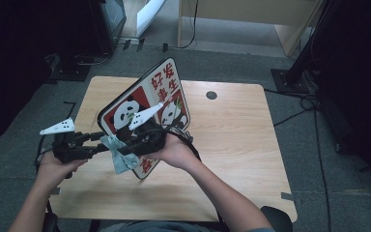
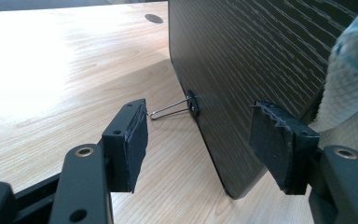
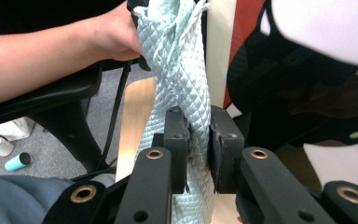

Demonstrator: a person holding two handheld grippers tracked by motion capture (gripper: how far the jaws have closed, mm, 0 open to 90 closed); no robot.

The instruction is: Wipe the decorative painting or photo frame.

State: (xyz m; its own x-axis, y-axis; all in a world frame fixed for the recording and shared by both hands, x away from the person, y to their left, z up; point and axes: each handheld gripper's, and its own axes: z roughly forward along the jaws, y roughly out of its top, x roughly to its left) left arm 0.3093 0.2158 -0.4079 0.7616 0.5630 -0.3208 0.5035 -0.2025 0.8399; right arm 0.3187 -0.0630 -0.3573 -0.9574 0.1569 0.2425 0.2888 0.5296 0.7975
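At frame centre, your right gripper point(image 1: 125, 151) fingers clench the cloth point(image 1: 117, 153); left gripper point(image 1: 96, 141) fingers straddle the board point(image 1: 147, 104), released: steady it, wipe evenly.

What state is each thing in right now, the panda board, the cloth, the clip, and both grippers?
panda board: standing on edge on the table, tilted, dark back toward the left gripper.
cloth: bunched, pinched, lying against the board's printed face.
binder clip: clamped on the board's edge, wire handle sticking out.
left gripper: jaws apart, straddling the board's edge; whether the pads touch it is unclear.
right gripper: shut on the cloth.
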